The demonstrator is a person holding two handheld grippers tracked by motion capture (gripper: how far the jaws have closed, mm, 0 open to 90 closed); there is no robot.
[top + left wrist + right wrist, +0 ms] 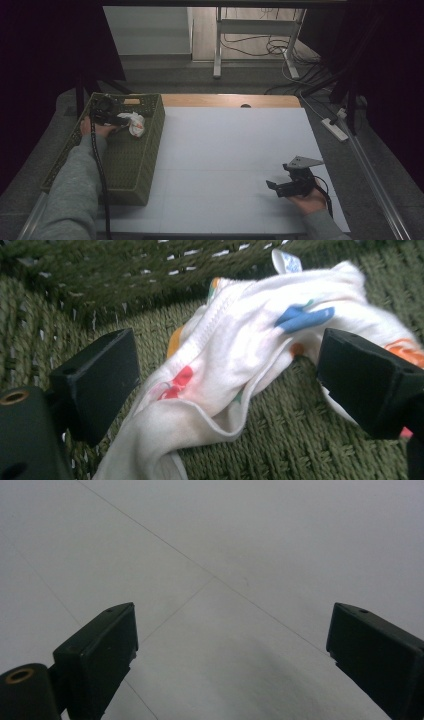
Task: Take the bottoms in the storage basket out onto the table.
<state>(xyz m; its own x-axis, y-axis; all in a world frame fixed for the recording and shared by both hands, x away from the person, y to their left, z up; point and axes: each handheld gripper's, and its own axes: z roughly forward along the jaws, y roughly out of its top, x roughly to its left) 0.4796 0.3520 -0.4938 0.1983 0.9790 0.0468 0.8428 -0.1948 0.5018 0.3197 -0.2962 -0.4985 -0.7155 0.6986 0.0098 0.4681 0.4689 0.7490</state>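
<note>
A: High view: the left gripper [116, 120] is inside the green basket [150, 165], at the white cloth [136, 124].
B: Left gripper view: jaws spread either side of it, so closing comes next.
A: Right gripper view: the right gripper [230, 655] gapes over the bare table [260, 540].

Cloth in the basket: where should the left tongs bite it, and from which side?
Grip the cloth at its bunched middle ridge, coming straight down from above. It lies crumpled on the basket floor, and the left tongs already stand open with a jaw on each side of that fold, so closing there should gather enough layers.
</note>
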